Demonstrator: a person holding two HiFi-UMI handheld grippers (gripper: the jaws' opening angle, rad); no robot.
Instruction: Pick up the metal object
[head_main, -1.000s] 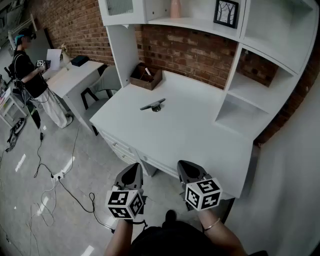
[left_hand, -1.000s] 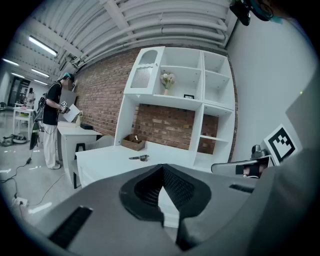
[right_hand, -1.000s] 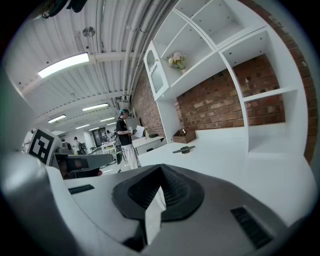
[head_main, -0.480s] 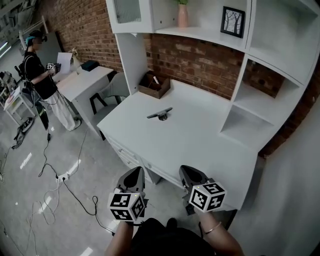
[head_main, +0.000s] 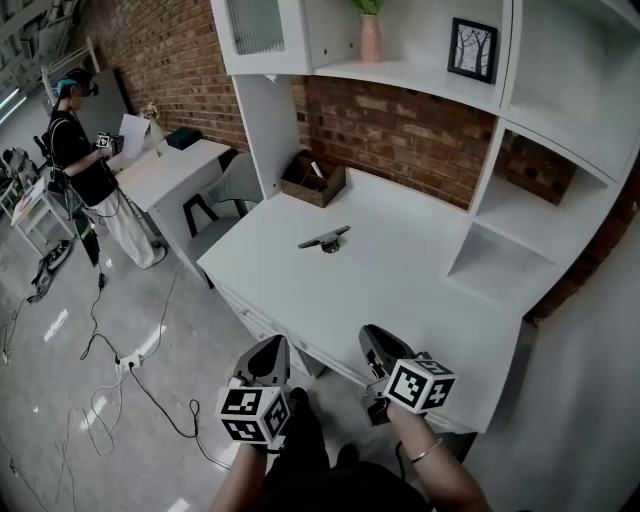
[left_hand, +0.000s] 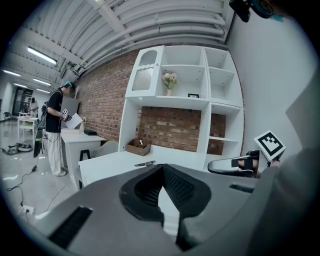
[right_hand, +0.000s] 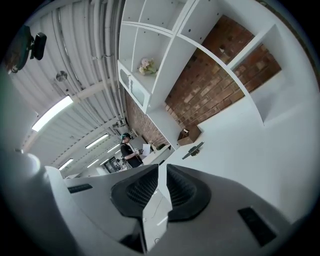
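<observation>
The metal object (head_main: 324, 238), a dark slim bar on a small round base, lies on the white desk (head_main: 400, 290) towards its far left part. It also shows small and distant in the left gripper view (left_hand: 145, 163) and the right gripper view (right_hand: 193, 149). Both grippers hang in front of the desk's near edge, well short of the object. My left gripper (head_main: 270, 346) (left_hand: 161, 167) is shut, tips touching, with nothing held. My right gripper (head_main: 374, 334) (right_hand: 162, 167) shows a narrow gap; its jaws are opening with nothing between them.
A brown box (head_main: 313, 180) stands at the desk's back left by the brick wall. White shelves (head_main: 500, 200) rise over the right and back. A person (head_main: 75, 150) stands at a second desk (head_main: 170, 160) far left; a chair (head_main: 225, 190) and floor cables (head_main: 110, 350) lie between.
The head view has shifted, so the desk and object sit slightly lower and further right. My right gripper has drifted a little right; a narrow gap now shows between its jaws.
</observation>
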